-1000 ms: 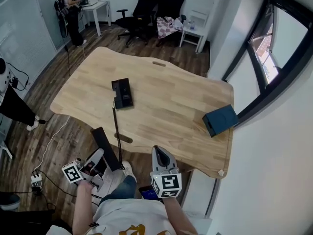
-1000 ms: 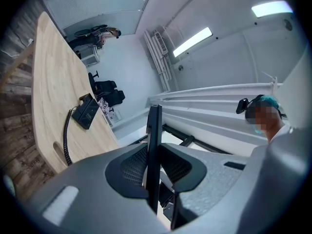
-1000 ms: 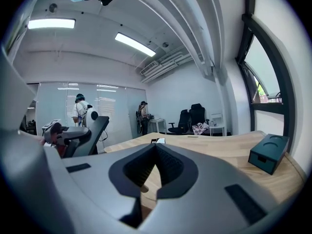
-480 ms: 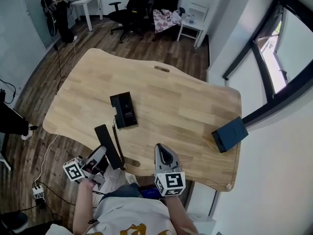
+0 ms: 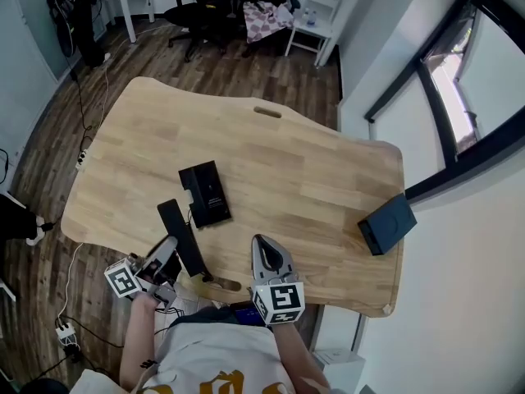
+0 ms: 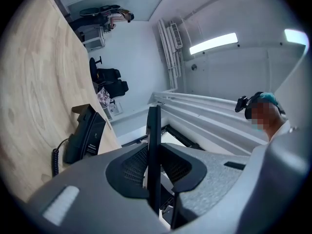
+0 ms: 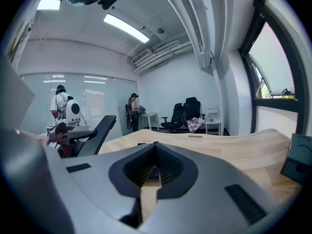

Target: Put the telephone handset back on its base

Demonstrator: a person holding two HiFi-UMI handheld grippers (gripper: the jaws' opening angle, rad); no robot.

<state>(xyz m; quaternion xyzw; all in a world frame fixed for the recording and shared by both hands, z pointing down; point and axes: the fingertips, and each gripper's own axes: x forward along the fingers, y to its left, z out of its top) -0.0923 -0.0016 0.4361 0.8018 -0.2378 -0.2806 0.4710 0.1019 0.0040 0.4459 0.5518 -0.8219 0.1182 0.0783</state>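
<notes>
The left gripper (image 5: pixel 169 248) clamps the handset (image 5: pixel 175 222) by its near end, probably to swing it over the base (image 5: pixel 205 194) nearby, while the right gripper (image 5: pixel 264 245) hangs closed and empty.

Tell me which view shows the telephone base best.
Head view: the whole telephone base lies on the table, seen from above. Left gripper view shows it side-on; right gripper view only a dark sliver.

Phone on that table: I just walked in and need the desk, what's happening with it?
A person holds a claw in each hand. The left claw is clamped on the black handset, over the table's near edge and not yet on the base, which sits farther in. The right claw is shut and empty beside it.
</notes>
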